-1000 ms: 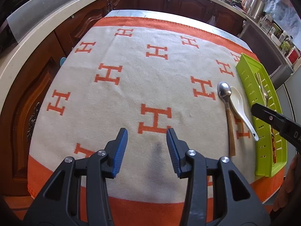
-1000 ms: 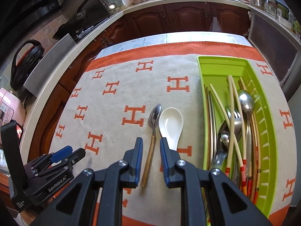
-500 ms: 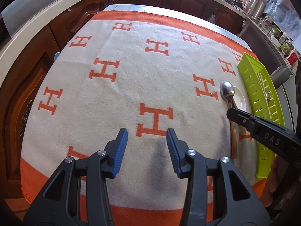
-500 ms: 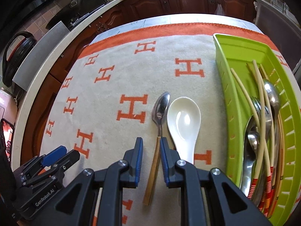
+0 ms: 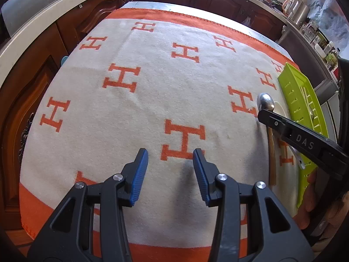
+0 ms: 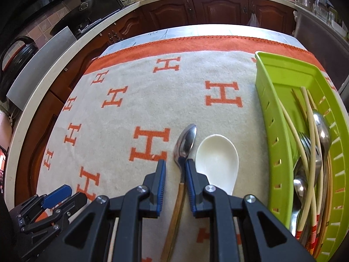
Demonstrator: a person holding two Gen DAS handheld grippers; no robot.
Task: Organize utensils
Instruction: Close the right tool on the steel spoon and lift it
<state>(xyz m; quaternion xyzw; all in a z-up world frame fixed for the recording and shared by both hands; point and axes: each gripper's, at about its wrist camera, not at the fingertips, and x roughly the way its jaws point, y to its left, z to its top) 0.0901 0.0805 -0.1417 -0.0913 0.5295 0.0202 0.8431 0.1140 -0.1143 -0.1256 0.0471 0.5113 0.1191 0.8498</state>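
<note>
A metal spoon [image 6: 185, 142] with a wooden handle lies on the H-patterned cloth [image 6: 152, 100]. My right gripper [image 6: 175, 168] stands low over it, open, its blue pads on either side of the spoon's neck with a gap on the left side. A white ceramic spoon [image 6: 218, 159] lies just right of it. The green tray [image 6: 283, 76] at the right holds chopsticks, spoons and a fork. My left gripper [image 5: 170, 170] hovers open over bare cloth with nothing between its pads. In that view the metal spoon's bowl [image 5: 265, 103] shows past one black finger [image 5: 301, 139] of the right gripper.
Dark wooden cabinets [image 6: 218, 6] and a pale countertop [image 6: 54, 65] ring the table. A hob and pans stand at the back left. A person's hand [image 5: 309, 205] shows at the lower right. The left gripper [image 6: 56, 198] sits at the cloth's near left corner.
My right gripper has come forward and down, so the metal spoon's neck now lies between its pads instead of ahead of them. The left gripper has barely moved.
</note>
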